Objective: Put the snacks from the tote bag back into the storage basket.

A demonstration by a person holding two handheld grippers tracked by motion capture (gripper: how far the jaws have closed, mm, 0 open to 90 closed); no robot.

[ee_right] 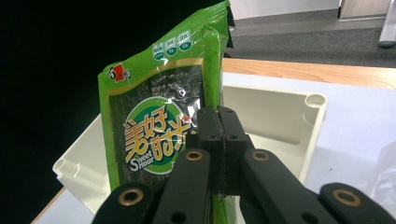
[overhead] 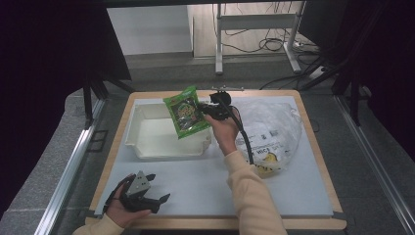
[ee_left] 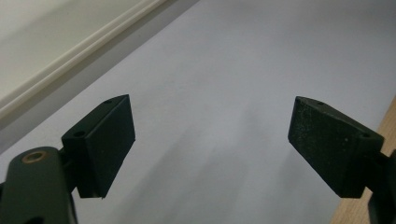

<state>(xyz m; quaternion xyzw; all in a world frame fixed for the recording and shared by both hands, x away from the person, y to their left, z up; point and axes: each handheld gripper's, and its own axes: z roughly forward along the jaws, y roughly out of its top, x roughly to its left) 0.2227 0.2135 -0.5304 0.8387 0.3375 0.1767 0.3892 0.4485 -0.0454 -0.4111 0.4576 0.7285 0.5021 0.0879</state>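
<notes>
The right gripper (ee_right: 219, 140) has its jaws clenched on the edge of a green packet (ee_right: 154, 126), which stands upright beyond the tips, held by one thin margin. Below and beyond the jaws sits the white bin (ee_right: 285, 116), its open mouth under the packet. The step looks like dropping the packet into the bin, so carry it until its lower edge hangs over the middle of the bin, well inside the rim, then lower before letting go; a packet pinched by one edge may swing or catch on the near wall. The clear bag (overhead: 266, 129) lies beside that hand. The left gripper (ee_left: 210, 140) rests over the bare mat (ee_left: 224, 56), its jaws released and wide apart, nothing between them
</notes>
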